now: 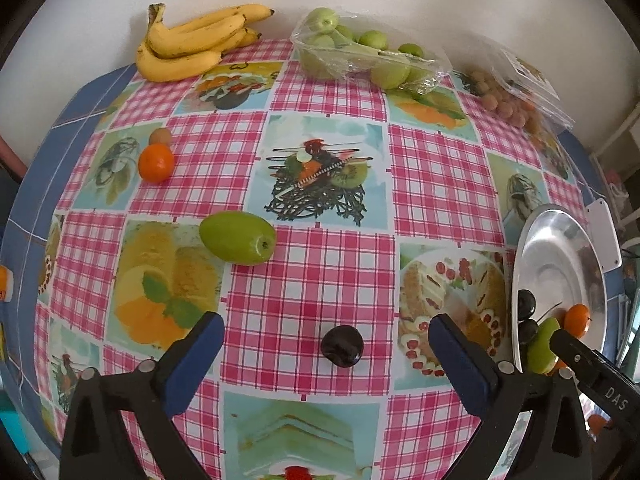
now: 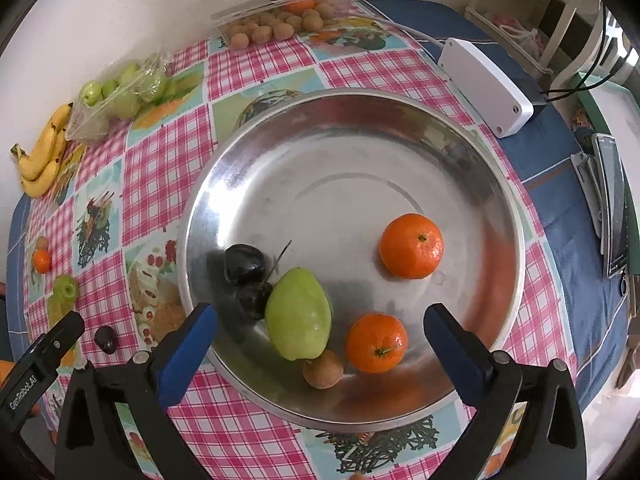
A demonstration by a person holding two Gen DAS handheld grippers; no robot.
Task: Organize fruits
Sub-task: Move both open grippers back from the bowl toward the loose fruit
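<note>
Table [image 1: 328, 80] covered with pink-check cloth with food-picture squares, blue border at the edges. Directly on it: banana bunch [image 1: 192, 44] at the far edge by the wall; clear tray of green fruits [image 1: 360, 52] in torn wrap beside it; open clear box of small brown fruits [image 2: 276, 20] further along. Loose on the cloth: an orange [image 1: 156, 162] touching a small brown fruit [image 1: 161, 136], a green fruit [image 1: 238, 237] on its side, a dark plum [image 1: 342, 346] near the front. Metal dish [image 2: 400, 120] sits on the cloth, white box [image 2: 486, 86] with a cable just behind it.
</note>
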